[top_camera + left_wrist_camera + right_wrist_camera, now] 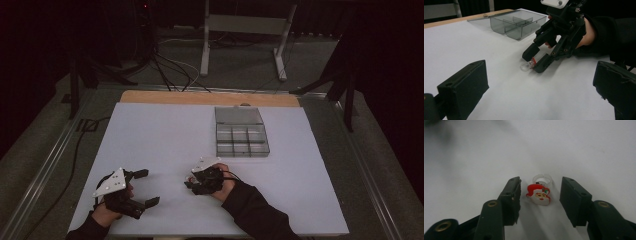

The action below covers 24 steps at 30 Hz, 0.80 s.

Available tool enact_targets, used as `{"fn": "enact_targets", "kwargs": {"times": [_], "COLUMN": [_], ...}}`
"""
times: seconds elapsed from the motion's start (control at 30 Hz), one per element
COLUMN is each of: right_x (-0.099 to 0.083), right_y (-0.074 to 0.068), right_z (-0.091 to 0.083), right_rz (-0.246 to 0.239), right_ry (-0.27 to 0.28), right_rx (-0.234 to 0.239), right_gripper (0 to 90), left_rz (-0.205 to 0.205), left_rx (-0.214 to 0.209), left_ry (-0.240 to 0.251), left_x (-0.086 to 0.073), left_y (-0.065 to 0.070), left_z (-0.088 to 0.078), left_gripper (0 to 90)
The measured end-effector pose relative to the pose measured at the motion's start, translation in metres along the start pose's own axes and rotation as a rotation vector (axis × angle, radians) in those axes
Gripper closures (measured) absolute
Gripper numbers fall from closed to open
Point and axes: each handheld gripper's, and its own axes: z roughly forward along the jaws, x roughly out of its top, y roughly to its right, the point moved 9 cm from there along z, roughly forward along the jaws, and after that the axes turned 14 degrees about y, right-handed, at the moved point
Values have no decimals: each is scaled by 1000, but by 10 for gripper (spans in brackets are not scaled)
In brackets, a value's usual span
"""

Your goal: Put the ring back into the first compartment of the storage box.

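Observation:
A small Santa-face ring (538, 194) with a clear plastic band lies on the white table. My right gripper (540, 195) is lowered over it, its jaws open on either side of the ring with gaps on both sides. The left gripper view shows the right gripper (533, 60) tilted down with the ring (529, 65) at its tips. My left gripper (146, 187) rests open near the table's front left, with nothing between its wide-apart jaws. A grey clear compartment box (241, 132) stands open toward the back middle.
The white table (165, 135) has a wooden strip (200, 97) along its far edge. Beyond it are cables and a white stand's legs (242, 45) on the floor. Metal rails run along both sides of the table.

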Motion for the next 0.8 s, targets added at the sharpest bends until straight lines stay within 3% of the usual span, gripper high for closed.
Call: {"fn": "enact_targets", "kwargs": {"times": [0.4,0.5,0.8], "right_x": [1,1,1], "right_y": [-1,-2,-3], "right_z": [1,1,1], "right_rz": [-43,-83,-75], "right_ry": [-8,-4,-22], "right_rx": [2,0,-2], "right_gripper": [662,685,717], "left_rz": [-1,-5,-1], "left_rx": [2,4,2], "left_ry": [1,0,-6], "left_x": [0,0,-1], "left_y": [-1,-1,-1], "left_z": [0,0,0], "left_gripper": [4,4,5]}}
